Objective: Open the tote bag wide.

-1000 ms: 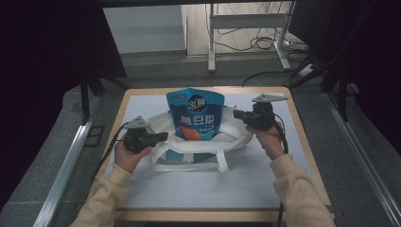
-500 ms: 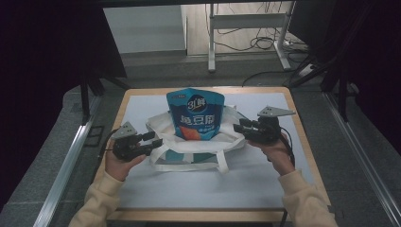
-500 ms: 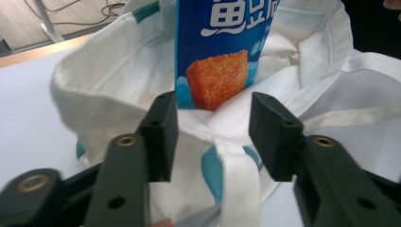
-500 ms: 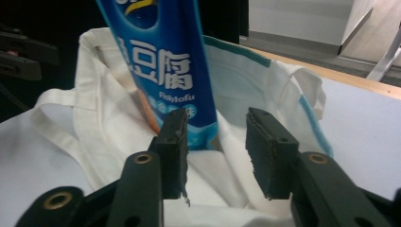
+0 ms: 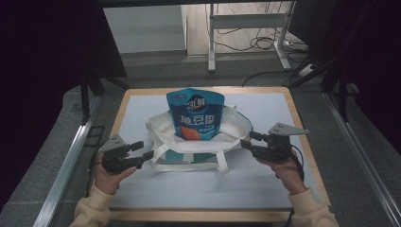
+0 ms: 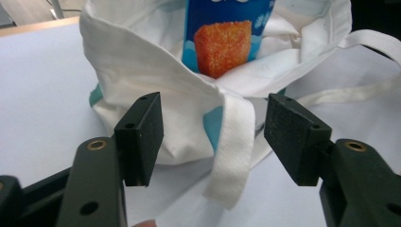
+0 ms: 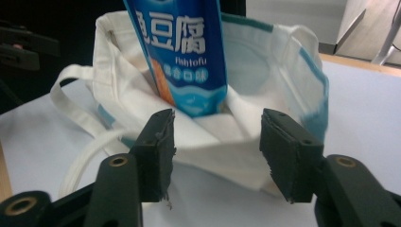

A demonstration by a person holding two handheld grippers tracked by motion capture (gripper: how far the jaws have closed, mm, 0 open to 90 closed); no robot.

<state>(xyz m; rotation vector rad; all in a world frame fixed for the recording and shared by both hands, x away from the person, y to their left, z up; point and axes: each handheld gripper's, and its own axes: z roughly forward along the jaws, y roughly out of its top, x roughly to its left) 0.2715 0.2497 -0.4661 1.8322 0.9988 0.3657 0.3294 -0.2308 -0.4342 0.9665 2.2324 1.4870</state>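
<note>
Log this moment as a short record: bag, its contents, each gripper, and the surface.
bag: white tote bag with teal trim, slumped open, handles loose on the sheet
contents: blue snack pouch standing upright in the bag, top half above the rim
left gripper: fingers apart, just been opening, at the bag's left edge, nothing pinched
right gripper: fingers apart, just been opening, at the bag's right edge, nothing pinched
surface: white sheet on a wood-edged table
</note>
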